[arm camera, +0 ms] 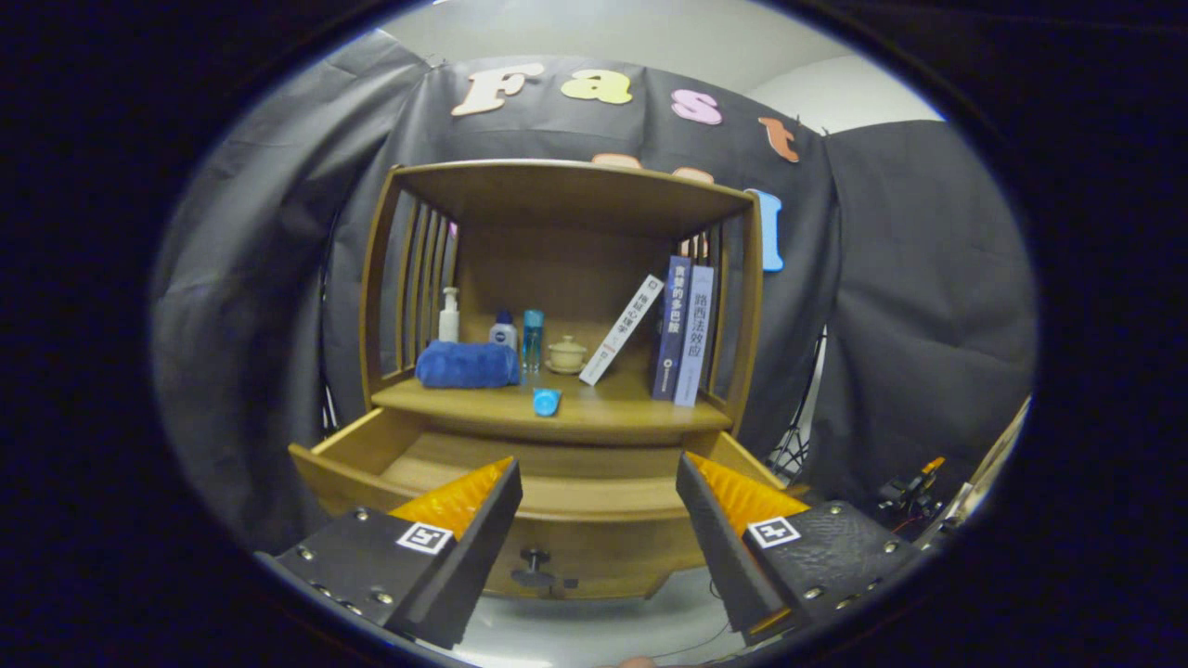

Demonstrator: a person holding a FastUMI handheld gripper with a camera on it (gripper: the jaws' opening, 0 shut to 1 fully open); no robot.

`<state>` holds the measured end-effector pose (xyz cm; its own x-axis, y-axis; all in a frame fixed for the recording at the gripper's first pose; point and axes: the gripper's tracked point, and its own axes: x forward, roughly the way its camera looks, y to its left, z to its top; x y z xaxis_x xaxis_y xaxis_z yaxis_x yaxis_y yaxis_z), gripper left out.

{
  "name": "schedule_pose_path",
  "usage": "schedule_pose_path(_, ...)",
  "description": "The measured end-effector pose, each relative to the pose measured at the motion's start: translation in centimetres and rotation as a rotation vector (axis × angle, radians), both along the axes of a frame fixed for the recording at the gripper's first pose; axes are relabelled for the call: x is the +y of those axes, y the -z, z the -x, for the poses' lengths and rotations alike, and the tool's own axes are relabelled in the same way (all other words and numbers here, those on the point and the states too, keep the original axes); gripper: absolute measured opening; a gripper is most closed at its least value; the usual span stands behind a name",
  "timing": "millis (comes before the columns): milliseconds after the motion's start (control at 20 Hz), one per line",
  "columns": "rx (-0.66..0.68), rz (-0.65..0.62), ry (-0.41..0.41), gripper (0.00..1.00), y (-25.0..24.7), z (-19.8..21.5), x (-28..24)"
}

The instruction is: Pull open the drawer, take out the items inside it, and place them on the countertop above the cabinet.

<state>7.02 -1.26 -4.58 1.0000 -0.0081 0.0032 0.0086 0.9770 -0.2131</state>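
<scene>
Your gripper (599, 487) hangs above the front of the drawer (520, 464), fingers spread wide apart with nothing between them. Judging by that, you are between grasps, not carrying.

The drawer stands pulled well out from the wooden cabinet (566, 306), its knob (534, 559) showing low on the front panel, between your fingers. The floor of the drawer that shows looks bare wood.

On the countertop (557, 413) above it, near the front edge, lies a small blue item (547, 402), set down apart from the row behind. My guess is that it came out of the drawer, and that it sits at the edge because that is the shortest reach up from below.

Further back: a rolled blue towel (467, 364) on the left, then a white pump bottle (449, 315), a small white and blue bottle (503, 330), a clear blue bottle (532, 340) and a lidded cup (566, 354). One book leans (622, 330) against two upright books (684, 334) at the right (propped, so likely fixed dressing, not your concern).

Hard to make out:
- Your fingers cover the near corners of the drawer, and its front wall hides the near strip of the floor. Something could lie there.
- What the small blue item is, I cannot tell.
</scene>
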Motion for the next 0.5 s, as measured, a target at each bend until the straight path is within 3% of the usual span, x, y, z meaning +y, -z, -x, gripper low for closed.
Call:
schedule_pose_path(250, 0.04, 0.01, -0.041, 1.0, 6.5, 0.7, -0.4)
schedule_pose_path(400, 0.015, -0.009, 0.001, 1.0, 8.9, 1.8, -2.1)
schedule_pose_path(500, 0.055, -0.043, -0.046, 1.0, 10.0, 2.2, -0.4)
